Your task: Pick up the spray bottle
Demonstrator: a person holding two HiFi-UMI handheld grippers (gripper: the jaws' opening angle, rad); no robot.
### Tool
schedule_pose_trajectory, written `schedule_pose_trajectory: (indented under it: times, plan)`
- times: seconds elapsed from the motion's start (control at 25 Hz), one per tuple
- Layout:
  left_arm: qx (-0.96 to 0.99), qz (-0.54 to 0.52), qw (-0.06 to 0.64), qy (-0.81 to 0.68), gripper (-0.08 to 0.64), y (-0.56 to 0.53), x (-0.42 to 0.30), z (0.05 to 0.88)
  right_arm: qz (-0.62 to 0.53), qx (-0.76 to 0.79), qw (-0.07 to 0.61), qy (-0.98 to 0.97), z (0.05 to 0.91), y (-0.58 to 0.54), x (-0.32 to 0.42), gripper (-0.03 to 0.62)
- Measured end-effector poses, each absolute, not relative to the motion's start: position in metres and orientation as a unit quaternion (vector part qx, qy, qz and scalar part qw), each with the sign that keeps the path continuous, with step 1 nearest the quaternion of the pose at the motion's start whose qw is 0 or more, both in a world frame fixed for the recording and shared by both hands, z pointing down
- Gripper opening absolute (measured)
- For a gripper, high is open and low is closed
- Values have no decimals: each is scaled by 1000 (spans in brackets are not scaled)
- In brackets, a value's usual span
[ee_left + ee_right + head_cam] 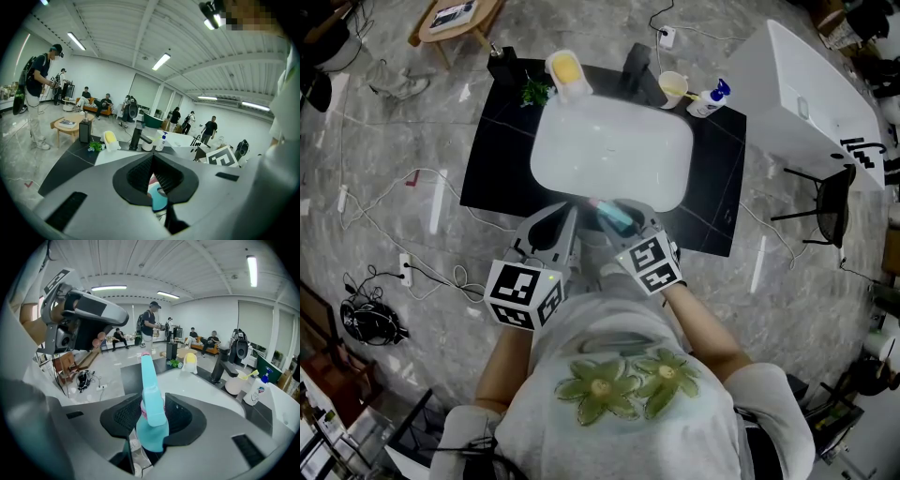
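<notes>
The spray bottle [614, 217] has a teal trigger head and a clear body, and hangs over the front rim of the white sink [609, 155]. My right gripper [630, 217] is shut on the spray bottle [151, 413]; its nozzle sticks up between the black pads in the right gripper view. My left gripper [570, 221] hangs just left of it, with jaws together and nothing between them. In the left gripper view the left gripper [152, 161] shows the teal spray bottle [158, 199] through the slit beyond its pads.
The black counter [497, 169] holds a faucet [637, 61], a cup [673, 89] with a toothbrush, a pump bottle [710, 98], a yellow-topped dispenser [565, 73], a small plant [534, 91] and a black box [502, 64]. A white table [806, 94] and chair [825, 202] stand right.
</notes>
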State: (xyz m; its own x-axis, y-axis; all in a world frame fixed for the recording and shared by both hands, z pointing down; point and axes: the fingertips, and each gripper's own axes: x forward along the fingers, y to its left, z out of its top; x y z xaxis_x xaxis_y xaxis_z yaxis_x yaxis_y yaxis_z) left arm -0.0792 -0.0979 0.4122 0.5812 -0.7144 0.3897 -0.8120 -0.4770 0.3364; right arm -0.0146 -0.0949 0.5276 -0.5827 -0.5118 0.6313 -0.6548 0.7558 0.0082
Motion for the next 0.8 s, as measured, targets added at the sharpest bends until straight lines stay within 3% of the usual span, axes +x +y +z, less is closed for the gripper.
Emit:
schedule_pose_trajectory:
  times: [0.8]
  plan:
    - [855,100,238,-450,9,-90,-71,406,125,339,274,-891,489,-97,-11,152]
